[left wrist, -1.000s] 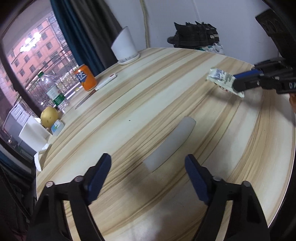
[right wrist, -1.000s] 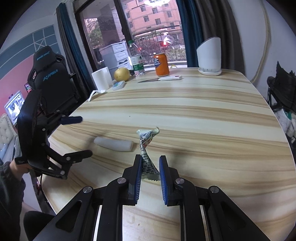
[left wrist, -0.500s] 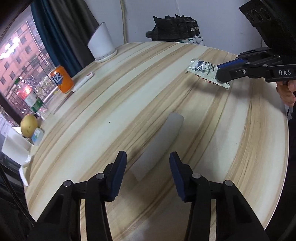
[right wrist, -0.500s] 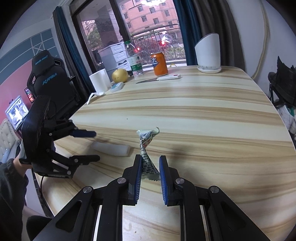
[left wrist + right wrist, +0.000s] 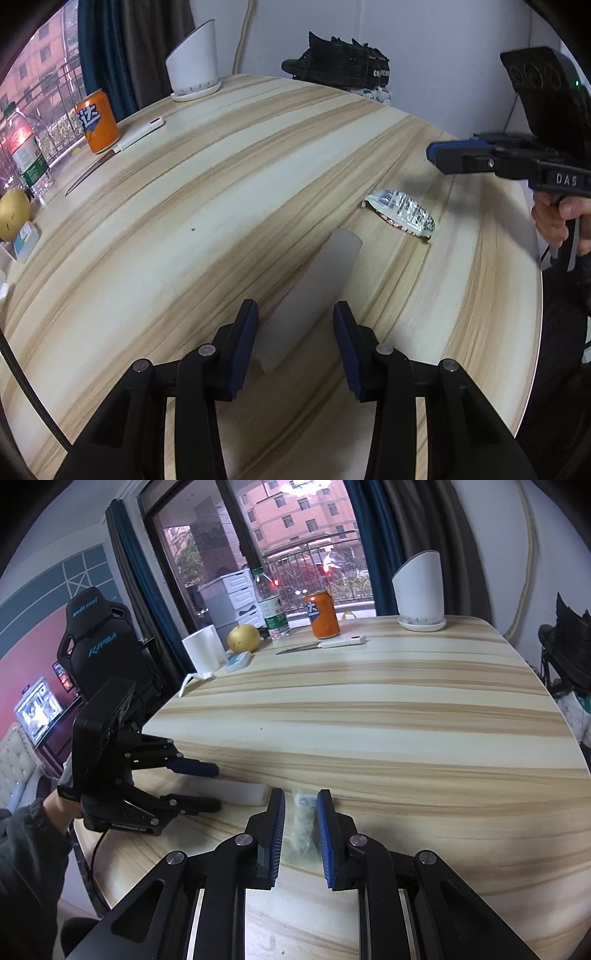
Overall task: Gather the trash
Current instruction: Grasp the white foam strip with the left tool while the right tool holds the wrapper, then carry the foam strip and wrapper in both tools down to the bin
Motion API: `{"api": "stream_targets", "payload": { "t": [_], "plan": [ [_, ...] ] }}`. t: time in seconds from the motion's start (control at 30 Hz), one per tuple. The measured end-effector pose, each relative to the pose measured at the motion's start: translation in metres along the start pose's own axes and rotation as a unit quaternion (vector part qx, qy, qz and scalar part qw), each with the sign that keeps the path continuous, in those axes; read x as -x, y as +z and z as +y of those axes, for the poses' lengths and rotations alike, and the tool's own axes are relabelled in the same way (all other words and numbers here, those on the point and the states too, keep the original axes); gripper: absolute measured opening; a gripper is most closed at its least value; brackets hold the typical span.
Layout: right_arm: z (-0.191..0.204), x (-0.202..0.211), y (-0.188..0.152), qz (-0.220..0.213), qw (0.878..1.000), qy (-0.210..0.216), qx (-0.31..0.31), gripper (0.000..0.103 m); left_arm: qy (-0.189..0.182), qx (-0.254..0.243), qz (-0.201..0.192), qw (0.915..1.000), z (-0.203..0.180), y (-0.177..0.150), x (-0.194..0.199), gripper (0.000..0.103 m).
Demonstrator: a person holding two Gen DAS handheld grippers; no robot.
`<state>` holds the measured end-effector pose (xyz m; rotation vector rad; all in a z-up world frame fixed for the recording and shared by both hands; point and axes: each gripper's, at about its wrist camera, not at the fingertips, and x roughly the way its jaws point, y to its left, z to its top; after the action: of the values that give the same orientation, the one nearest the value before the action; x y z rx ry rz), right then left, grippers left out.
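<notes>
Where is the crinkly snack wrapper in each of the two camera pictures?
Left wrist view: the snack wrapper lies flat on the table, right of centre, just below the right gripper.
Right wrist view: bottom centre, blurred, seen lying on the table between the right gripper's fingers.
Shared landmark: the orange can at the table's far edge by the window.

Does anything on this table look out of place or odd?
Yes: a crumpled snack wrapper lies loose on the wooden table beneath the right gripper, not held by it. A bare-bladed knife also lies beside the orange can.
</notes>
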<state>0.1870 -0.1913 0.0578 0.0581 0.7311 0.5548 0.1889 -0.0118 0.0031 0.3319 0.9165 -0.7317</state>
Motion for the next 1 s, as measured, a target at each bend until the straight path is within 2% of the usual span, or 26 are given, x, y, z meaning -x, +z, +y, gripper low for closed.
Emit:
{"api": "stream_targets", "payload": {
  "t": [0.03, 0.07, 0.17, 0.2, 0.43, 0.53, 0.63, 0.93, 1.0],
  "plan": [
    [0.000, -0.001, 0.000, 0.003, 1.000, 0.002, 0.000, 0.015, -0.002, 0.007, -0.004, 1.0000, 0.002, -0.001, 0.001, 0.020],
    [0.000, -0.003, 0.000, 0.007, 1.000, 0.003, 0.001, 0.013, -0.003, 0.012, -0.006, 0.9999, 0.003, -0.001, 0.002, 0.020],
    [0.001, -0.006, -0.001, 0.010, 1.000, -0.002, 0.003, 0.012, -0.003, 0.015, -0.018, 0.9997, 0.003, -0.002, 0.006, 0.007],
    [0.000, -0.007, -0.001, 0.010, 1.000, -0.004, 0.002, 0.012, -0.005, 0.014, -0.022, 0.9996, 0.002, -0.003, 0.008, 0.006],
    [0.004, -0.018, -0.004, 0.025, 0.999, -0.029, 0.012, 0.016, 0.006, 0.019, -0.059, 0.9981, 0.000, 0.003, 0.026, 0.006],
    [0.007, -0.023, -0.006, 0.034, 0.998, -0.039, 0.017, 0.027, 0.010, 0.023, -0.082, 0.9963, -0.004, 0.007, 0.039, 0.006],
    [0.012, -0.028, -0.006, 0.041, 0.998, -0.047, 0.024, 0.029, 0.016, 0.025, -0.100, 0.9945, -0.009, 0.009, 0.052, 0.006],
    [0.026, -0.051, -0.008, 0.068, 0.993, -0.086, 0.039, 0.031, 0.030, 0.032, -0.114, 0.9926, -0.016, 0.006, 0.073, 0.006],
    [0.028, -0.056, -0.010, 0.075, 0.992, -0.094, 0.045, 0.024, 0.033, 0.036, -0.116, 0.9920, -0.018, 0.003, 0.076, 0.006]
  ]
}}
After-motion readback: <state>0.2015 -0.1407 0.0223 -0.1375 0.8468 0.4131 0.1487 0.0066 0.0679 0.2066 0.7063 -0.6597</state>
